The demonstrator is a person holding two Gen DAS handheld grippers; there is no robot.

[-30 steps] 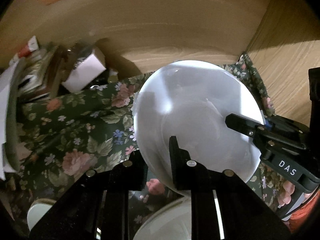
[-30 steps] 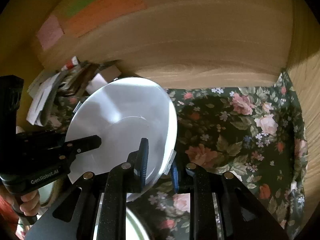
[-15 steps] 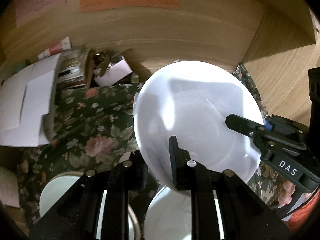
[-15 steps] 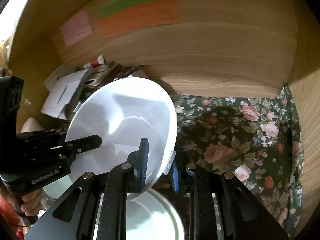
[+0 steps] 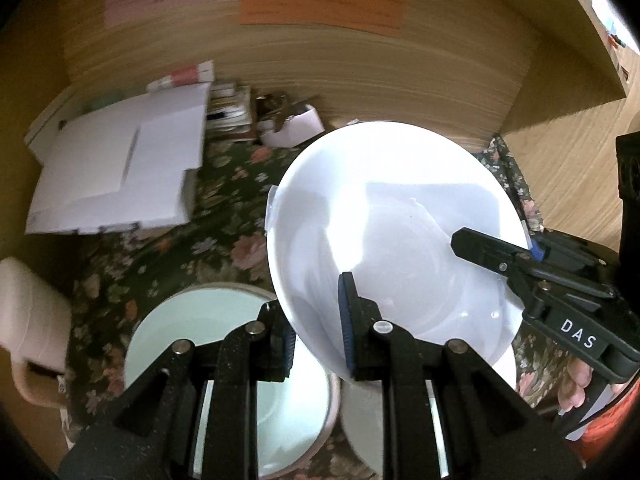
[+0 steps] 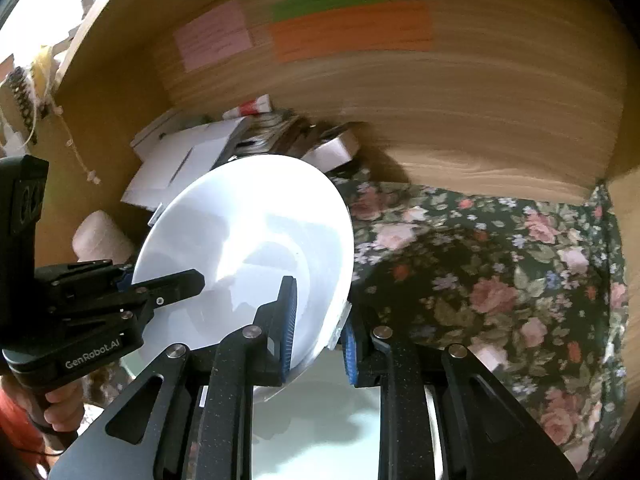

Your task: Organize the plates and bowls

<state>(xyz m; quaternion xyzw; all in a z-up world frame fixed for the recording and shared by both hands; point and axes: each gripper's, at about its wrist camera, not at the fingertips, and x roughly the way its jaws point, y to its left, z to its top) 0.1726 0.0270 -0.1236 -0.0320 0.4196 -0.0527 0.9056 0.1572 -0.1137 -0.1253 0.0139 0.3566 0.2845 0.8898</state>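
- at the far left, a roll of pale paper (image 5: 28, 320) stood on the floral cloth (image 6: 500, 280), with a flat white carton (image 5: 120, 168) behind it against the wooden back wall (image 6: 440, 120).
- just right of the roll, a pale green bowl (image 5: 224, 328) sat on the cloth, open side up, partly under your left gripper (image 5: 316, 320).
- your left gripper's fingers were clamped across the near-left rim of the white plate (image 5: 392, 232), one finger behind it and one on its face.
- you held that plate off the cloth, above the bowl and another white dish (image 5: 360, 420), tilted steeply, its face turned toward the cameras and its upper edge leaning toward the back wall; being round, it had no long axis.
- your right gripper (image 6: 316, 320) pinched the opposite rim, one blue pad on the face, one behind.
- right of the plate, the cloth ran to the wooden side wall (image 5: 580, 152).
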